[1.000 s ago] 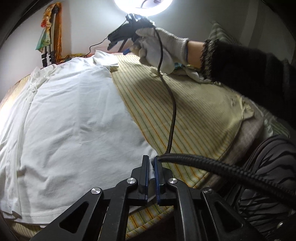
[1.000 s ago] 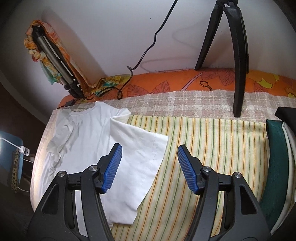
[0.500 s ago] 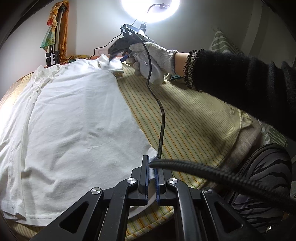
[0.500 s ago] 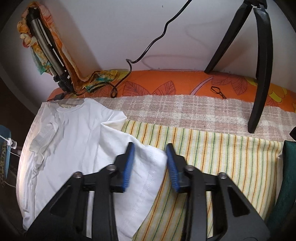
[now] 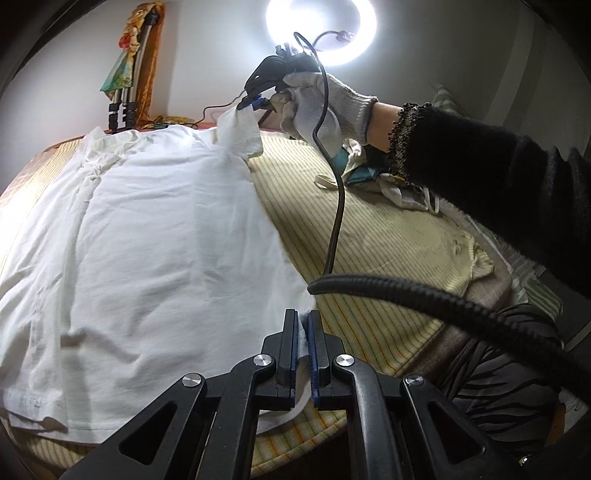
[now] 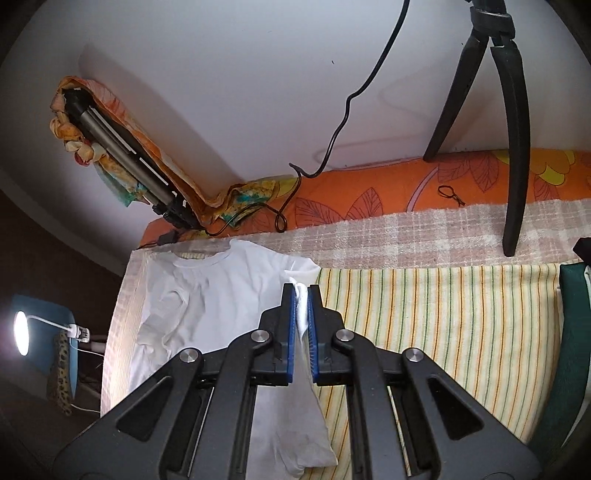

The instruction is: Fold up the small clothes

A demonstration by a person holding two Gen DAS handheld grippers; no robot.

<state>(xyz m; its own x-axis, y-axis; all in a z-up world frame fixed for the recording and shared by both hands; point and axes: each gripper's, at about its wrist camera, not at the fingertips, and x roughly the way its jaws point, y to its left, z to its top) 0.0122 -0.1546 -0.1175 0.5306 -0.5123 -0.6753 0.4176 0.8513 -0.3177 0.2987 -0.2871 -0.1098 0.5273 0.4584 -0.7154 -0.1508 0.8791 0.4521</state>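
A white T-shirt [image 5: 155, 236] lies spread on the striped sheet [image 5: 388, 236] of a bed. My left gripper [image 5: 302, 325] is shut on the shirt's near right hem corner. My right gripper [image 6: 301, 295] is shut on the shirt's right sleeve [image 6: 301, 317] and holds it lifted off the sheet. In the left wrist view the right gripper [image 5: 253, 103] shows at the far end, in a gloved hand, with the sleeve [image 5: 240, 129] pulled up from it. The shirt body [image 6: 207, 295] lies flat to the left, its collar toward the wall.
A black tripod [image 6: 513, 129] stands on the plaid blanket [image 6: 406, 232] by the wall. A folded tripod wrapped in cloth [image 6: 122, 155] leans in the corner. A dark green cloth [image 6: 572, 332] lies at the right edge. A thick black cable [image 5: 443, 299] crosses in front. A ring light [image 5: 321, 29] shines above.
My right gripper moved down onto the sleeve, closed on it and lifted it. My left gripper stayed shut on the hem corner.
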